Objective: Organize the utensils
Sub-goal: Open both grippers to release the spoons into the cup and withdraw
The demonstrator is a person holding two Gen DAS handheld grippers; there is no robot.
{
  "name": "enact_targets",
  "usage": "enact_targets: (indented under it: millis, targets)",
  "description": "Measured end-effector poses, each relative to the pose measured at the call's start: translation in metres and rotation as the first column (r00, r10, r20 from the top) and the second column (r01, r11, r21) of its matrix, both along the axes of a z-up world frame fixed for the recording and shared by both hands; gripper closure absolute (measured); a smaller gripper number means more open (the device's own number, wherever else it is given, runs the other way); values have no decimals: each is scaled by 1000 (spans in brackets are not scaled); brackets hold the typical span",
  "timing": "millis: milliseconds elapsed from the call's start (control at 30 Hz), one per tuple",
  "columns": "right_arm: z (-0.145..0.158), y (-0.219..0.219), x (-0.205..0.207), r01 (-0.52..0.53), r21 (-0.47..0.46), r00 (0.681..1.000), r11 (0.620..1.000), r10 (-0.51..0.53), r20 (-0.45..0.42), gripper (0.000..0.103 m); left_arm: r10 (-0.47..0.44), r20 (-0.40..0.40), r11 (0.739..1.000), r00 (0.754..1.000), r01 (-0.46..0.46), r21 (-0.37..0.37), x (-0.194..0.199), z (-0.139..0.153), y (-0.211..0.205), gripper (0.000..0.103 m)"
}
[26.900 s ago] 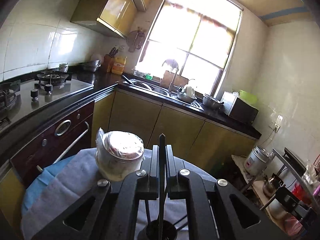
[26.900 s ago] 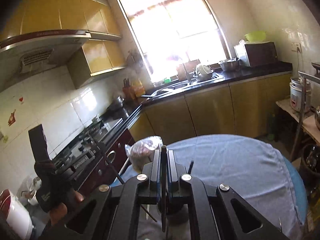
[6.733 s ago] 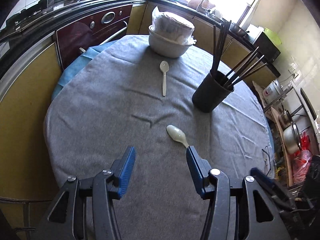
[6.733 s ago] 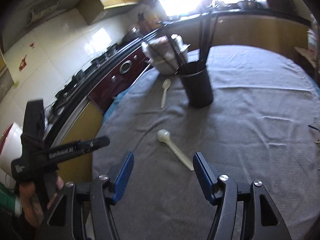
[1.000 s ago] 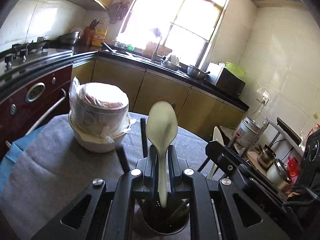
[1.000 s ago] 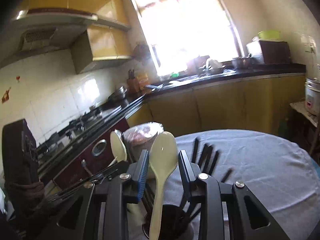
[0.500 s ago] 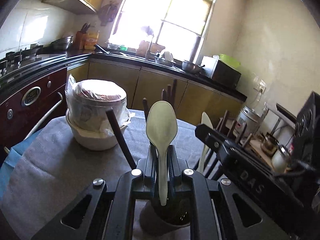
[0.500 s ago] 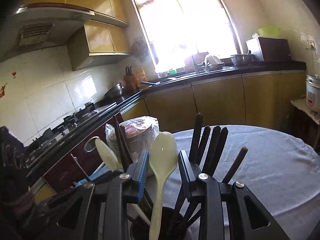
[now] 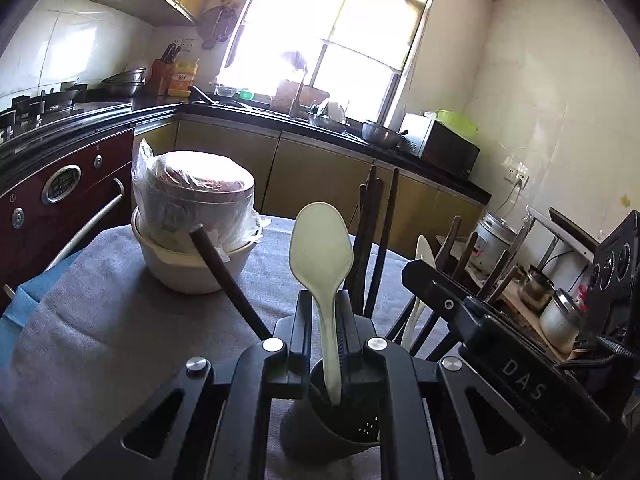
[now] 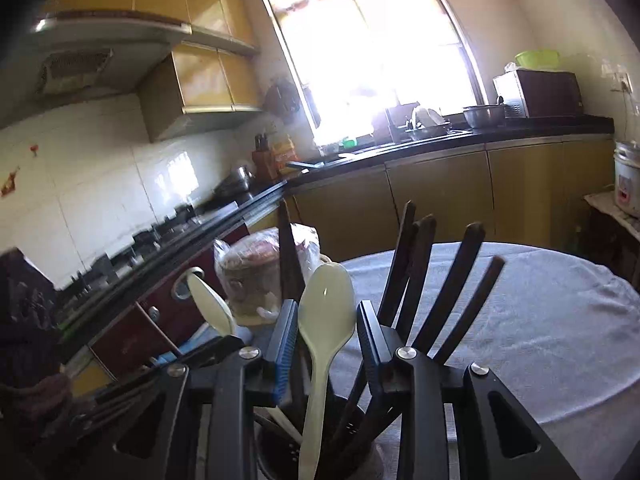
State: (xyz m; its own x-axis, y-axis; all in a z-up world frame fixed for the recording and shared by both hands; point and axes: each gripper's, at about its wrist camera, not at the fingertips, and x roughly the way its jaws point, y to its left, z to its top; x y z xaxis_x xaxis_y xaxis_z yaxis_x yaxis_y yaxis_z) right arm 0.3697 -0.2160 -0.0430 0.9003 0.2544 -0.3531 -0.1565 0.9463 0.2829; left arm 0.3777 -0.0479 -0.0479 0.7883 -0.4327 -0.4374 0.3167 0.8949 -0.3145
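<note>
Left wrist: grey tablecloth (image 9: 100, 344), kitchen counter (image 9: 328, 128); left claw (image 9: 326, 340) pinching spoon (image 9: 322, 256); right claw (image 10: 326, 344) spread.

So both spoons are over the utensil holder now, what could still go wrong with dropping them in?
1. The dark chopsticks fan out across the holder; a spoon handle could catch on them instead of sliding down.
2. The right gripper stands wider than its spoon, so that spoon may tip sideways.
3. The left gripper, shut on its spoon, sits close beside the other gripper; they might bump over the holder.
</note>
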Motion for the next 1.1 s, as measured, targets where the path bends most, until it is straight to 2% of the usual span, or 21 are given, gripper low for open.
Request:
enact_targets:
  millis: [200, 367, 500, 667, 933, 967, 1033, 1067, 1100]
  targets:
    - [-7, 4, -7, -22, -32, 1000, 999, 21, -8, 70, -38, 17, 999, 999, 38, 33, -7, -4, -4, 91]
    - [-8, -1, -20, -25, -9, 1000, 1000, 25, -5, 70, -60, 23, 995, 998, 58, 83, -12, -9, -4, 91]
    - [-12, -9, -23, -34, 32, 999, 999, 35, -22, 70, -68, 4, 996, 998, 68, 64, -12, -13, 2, 92]
    - [-11, -2, -30, -49, 11, 999, 999, 49, -23, 69, -83, -12, 995, 996, 84, 56, -12, -11, 1, 92]
    - [-16, -14, -37, -62, 87, 996, 994, 67, -65, 69, -74, -22, 996, 997, 75, 49, -21, -7, 9, 91]
    - [-15, -14, -38, -66, 93, 995, 993, 72, -69, 66, -72, -25, 996, 997, 73, 46, -23, -5, 11, 90]
    - [-11, -14, -44, -65, 97, 995, 993, 72, -71, 55, -60, -34, 997, 998, 62, 47, -29, -1, 15, 87]
    - [-9, -14, -48, -62, 99, 995, 993, 69, -68, 48, -57, -37, 997, 998, 58, 43, -35, 1, 17, 80]
    - [-6, -14, -54, -64, 106, 995, 992, 72, -69, 48, -52, -35, 998, 998, 54, 41, -43, 5, 20, 72]
